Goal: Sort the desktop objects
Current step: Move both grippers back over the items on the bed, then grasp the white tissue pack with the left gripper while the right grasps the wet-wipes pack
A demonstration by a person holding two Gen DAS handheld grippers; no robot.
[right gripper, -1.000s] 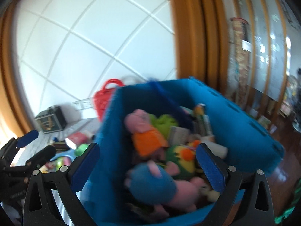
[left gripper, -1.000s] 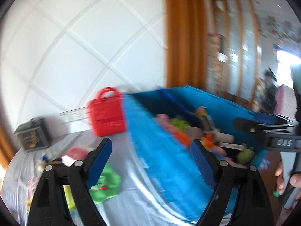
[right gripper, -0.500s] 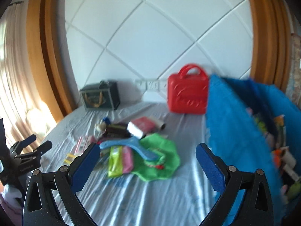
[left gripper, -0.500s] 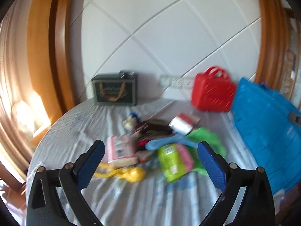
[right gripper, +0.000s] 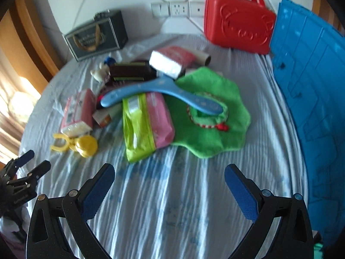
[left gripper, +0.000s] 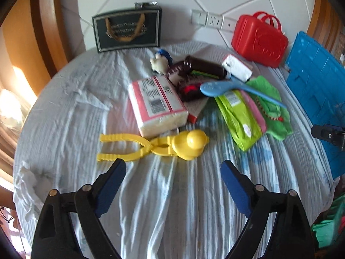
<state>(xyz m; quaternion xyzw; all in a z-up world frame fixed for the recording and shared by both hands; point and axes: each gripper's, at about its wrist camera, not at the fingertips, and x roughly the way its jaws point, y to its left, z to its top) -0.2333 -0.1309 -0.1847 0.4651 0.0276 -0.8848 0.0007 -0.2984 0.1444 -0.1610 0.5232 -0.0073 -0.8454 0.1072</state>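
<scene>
A heap of objects lies on the white-clothed round table point(left gripper: 163, 194). The yellow duck-shaped tongs point(left gripper: 172, 145) are nearest to my left gripper point(left gripper: 172, 168), just beyond its fingertips. Its jaws are closing with nothing between them. Behind the tongs lie a pink tissue pack point(left gripper: 157, 103), a blue brush point(left gripper: 232, 87) and a green-and-pink packet point(left gripper: 239, 112). My right gripper point(right gripper: 169, 170) hovers open and empty over bare cloth, short of the green-and-pink packet point(right gripper: 144, 123) and a green cloth hat point(right gripper: 211, 116). The blue brush point(right gripper: 163, 90) lies across both.
A blue crate point(right gripper: 312, 86) stands along the table's right edge, a red carry case point(right gripper: 237, 28) at the back right. A dark gift box point(left gripper: 128, 31) leans on the white wall. A dark bottle point(left gripper: 204, 67) and small plush toy point(left gripper: 160, 61) lie behind the heap.
Both grippers swung left, away from the toy-filled blue crate, and tipped down over the table. The heap of objects now fills both views, much nearer than before.
</scene>
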